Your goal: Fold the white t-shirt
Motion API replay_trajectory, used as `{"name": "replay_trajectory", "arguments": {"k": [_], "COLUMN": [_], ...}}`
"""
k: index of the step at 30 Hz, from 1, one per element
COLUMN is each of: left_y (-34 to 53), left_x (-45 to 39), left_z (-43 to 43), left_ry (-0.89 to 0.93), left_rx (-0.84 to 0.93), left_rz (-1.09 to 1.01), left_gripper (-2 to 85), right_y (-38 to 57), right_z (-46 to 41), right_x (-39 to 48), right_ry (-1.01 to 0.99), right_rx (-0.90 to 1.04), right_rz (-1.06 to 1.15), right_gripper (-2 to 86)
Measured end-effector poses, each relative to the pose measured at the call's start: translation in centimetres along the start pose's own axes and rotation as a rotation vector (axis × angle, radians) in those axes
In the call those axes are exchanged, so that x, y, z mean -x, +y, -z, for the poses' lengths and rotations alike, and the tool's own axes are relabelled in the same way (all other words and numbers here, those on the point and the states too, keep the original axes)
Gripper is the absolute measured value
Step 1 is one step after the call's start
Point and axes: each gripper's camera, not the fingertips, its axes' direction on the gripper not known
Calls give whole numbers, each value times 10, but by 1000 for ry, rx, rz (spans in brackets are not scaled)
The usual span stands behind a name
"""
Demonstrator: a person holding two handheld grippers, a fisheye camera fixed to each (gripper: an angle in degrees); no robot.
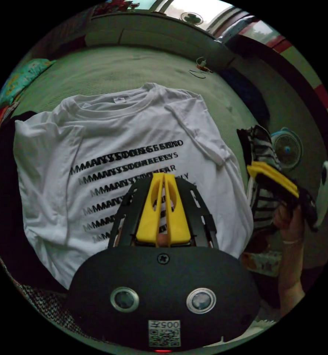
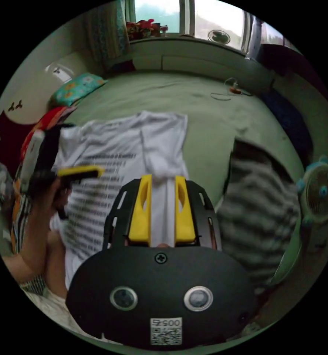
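- The broad green-covered bed [image 1: 108,70] runs from the centre to the top of the left gripper view, and it carries everything else.
- The white short-sleeved cotton t-shirt with rows of black lettering [image 1: 108,148] lies front up on the bed in the middle of the left gripper view, collar toward the top of the frame. The sleeve on the frame's right is turned in over the chest; the other side looks spread, with a few creases.
- A striped black-and-white garment [image 2: 260,218] lies heaped at the right of the right gripper view, apart from the shirt.
- A small round teal fan [image 2: 319,196] stands at the far right edge of that view.
- The left gripper [image 1: 163,181] sits low in the centre of its own view, above the shirt's print, yellow jaws nearly together and holding nothing.
- The right gripper [image 2: 163,185], low centre in its own view, has its jaws parted with white shirt cloth seen between them; whether they touch it I cannot tell.
- Judgement: this looks like the start of the lengthwise fold, one sleeve in and the body not yet folded.
- The next move likely calls for each gripper to pinch a side edge, one near the shoulder and one near the hem, and carry it toward the middle, keeping the cloth taut.
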Motion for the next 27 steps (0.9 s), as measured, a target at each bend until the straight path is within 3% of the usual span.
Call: {"name": "replay_trajectory", "arguments": {"k": [7, 11, 14, 27], "left_y": [87, 158, 209, 371], "left_x": [-27, -24, -11, 63], "left_z": [50, 89, 104, 141], "left_ry": [-119, -169, -225, -311], "left_rx": [28, 25, 56, -24], "left_rz": [-51, -48, -22, 199], "left_gripper": [-1, 0, 0, 17], "right_y": [124, 158, 178, 355], "right_z": [39, 57, 62, 194], "right_x": [27, 34, 21, 31], "right_ry": [12, -87, 46, 9], "right_rx": [62, 130, 185, -106], "right_rz": [-15, -56, -112, -214], "right_gripper": [72, 40, 8, 86]}}
